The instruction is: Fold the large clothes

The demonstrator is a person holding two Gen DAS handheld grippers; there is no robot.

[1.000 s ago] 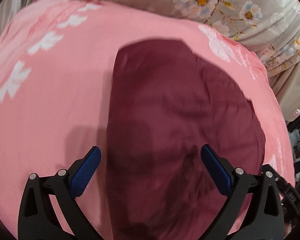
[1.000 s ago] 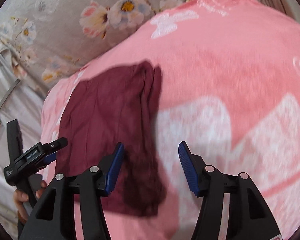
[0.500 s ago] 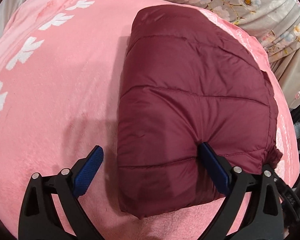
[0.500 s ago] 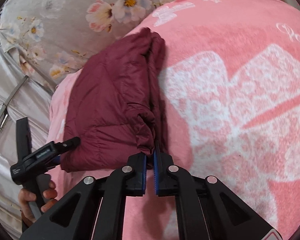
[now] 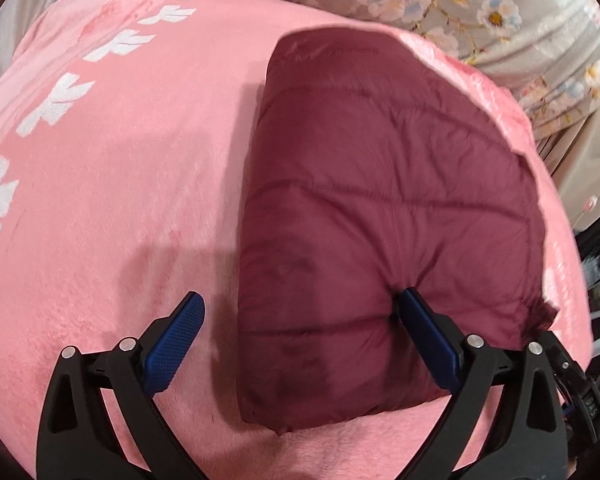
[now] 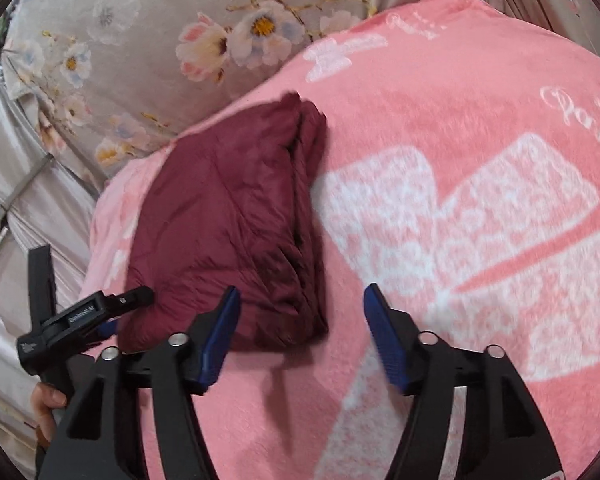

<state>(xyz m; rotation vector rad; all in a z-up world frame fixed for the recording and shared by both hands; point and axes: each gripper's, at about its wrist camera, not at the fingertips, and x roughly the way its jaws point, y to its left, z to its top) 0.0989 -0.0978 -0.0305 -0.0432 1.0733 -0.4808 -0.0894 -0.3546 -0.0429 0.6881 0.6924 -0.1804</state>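
A: What is the biggest thing in view?

B: A pink blanket (image 5: 112, 184) with white bow and leaf prints, spread over what looks like a bed. It fills most of both wrist views. Behind it lies grey floral bedding (image 6: 148, 40).

A: And the garment?

B: A maroon quilted jacket (image 5: 372, 216) lies folded into a thick rectangular bundle on the blanket, near the edge that meets the floral bedding. In the right wrist view its stacked layers show along the side facing the middle of the blanket (image 6: 236, 224).

A: Where is the left claw?

B: The left claw (image 5: 300, 344) is spread wide, released, straddling the near left corner of the jacket. Its right finger (image 5: 428, 336) presses a dent into the padded top; its left finger (image 5: 176, 344) hangs over bare blanket beside the bundle.

A: And the right one?

B: The right claw (image 6: 300, 336) is also released, jaws well apart, holding nothing. It hovers at the near end of the jacket, with its left finger over the bundle's corner and the other over the white print. The person's hand (image 6: 46, 408) grips the left tool's handle at the lower left of that view.
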